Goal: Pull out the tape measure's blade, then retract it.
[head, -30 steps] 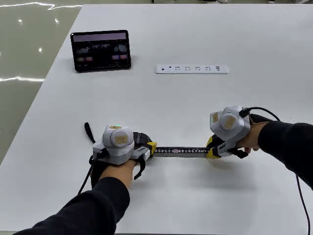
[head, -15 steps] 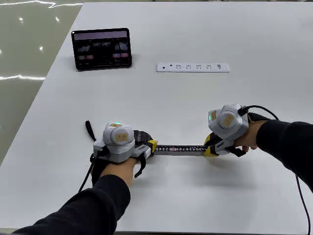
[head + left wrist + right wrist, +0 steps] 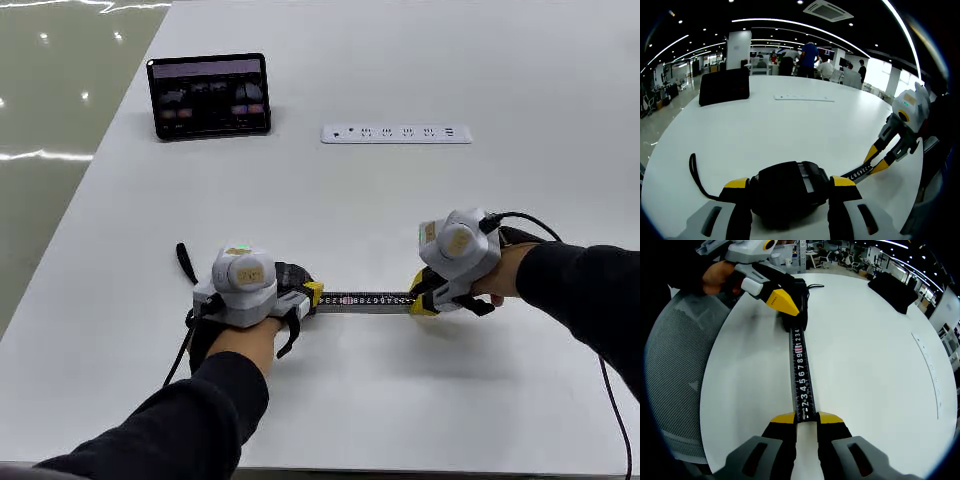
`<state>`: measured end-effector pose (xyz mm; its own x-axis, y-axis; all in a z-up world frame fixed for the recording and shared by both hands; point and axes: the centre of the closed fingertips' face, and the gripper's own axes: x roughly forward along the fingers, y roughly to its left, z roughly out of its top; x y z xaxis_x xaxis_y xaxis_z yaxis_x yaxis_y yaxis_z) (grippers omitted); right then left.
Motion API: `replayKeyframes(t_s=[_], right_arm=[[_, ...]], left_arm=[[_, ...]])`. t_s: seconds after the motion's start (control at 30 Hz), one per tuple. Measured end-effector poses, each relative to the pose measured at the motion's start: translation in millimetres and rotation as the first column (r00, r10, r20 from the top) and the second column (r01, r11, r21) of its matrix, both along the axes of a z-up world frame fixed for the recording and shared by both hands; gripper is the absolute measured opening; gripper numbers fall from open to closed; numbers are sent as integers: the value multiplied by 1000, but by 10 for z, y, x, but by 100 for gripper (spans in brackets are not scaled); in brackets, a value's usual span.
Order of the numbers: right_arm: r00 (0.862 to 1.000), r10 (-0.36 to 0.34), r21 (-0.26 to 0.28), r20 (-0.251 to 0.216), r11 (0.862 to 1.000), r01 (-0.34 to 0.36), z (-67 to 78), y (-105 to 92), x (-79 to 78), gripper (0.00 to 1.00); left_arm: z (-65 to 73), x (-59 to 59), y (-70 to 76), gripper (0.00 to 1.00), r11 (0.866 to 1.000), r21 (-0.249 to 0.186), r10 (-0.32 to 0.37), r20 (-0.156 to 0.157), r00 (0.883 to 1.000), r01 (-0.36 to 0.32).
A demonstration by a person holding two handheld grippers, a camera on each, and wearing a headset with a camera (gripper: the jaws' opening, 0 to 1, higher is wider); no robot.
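Note:
A black tape measure case (image 3: 789,189) sits on the white table (image 3: 400,220), and my left gripper (image 3: 790,183) is shut on it with a yellow-tipped jaw on each side. The case (image 3: 291,282) lies beside that gripper (image 3: 298,296) in the head view. Its numbered blade (image 3: 800,375) runs flat along the table from the case (image 3: 796,295) to my right gripper (image 3: 803,416), which is shut on the blade's end. In the head view the blade (image 3: 366,299) spans the gap to the right gripper (image 3: 420,301). A black wrist strap (image 3: 696,175) trails from the case.
A dark tablet (image 3: 208,95) stands at the far left of the table, with a white power strip (image 3: 396,133) lying to its right. A grey mesh chair back (image 3: 685,365) is beside the table in the right gripper view. People stand far off in the room.
My right gripper has moved left toward the case, so the length of blade out on the table is shorter. The left gripper and case have stayed put.

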<state>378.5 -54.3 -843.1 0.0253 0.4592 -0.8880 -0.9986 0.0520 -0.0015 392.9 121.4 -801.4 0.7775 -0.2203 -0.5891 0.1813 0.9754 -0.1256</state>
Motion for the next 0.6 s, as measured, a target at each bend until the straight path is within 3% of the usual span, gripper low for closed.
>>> replayKeyframes(t_s=[0.6], right_arm=[[1000, -6, 21, 2, 1000, 6, 11, 137, -10, 11]], left_arm=[[-1, -1, -6, 57, 1000, -4, -4, -2, 1000, 4]])
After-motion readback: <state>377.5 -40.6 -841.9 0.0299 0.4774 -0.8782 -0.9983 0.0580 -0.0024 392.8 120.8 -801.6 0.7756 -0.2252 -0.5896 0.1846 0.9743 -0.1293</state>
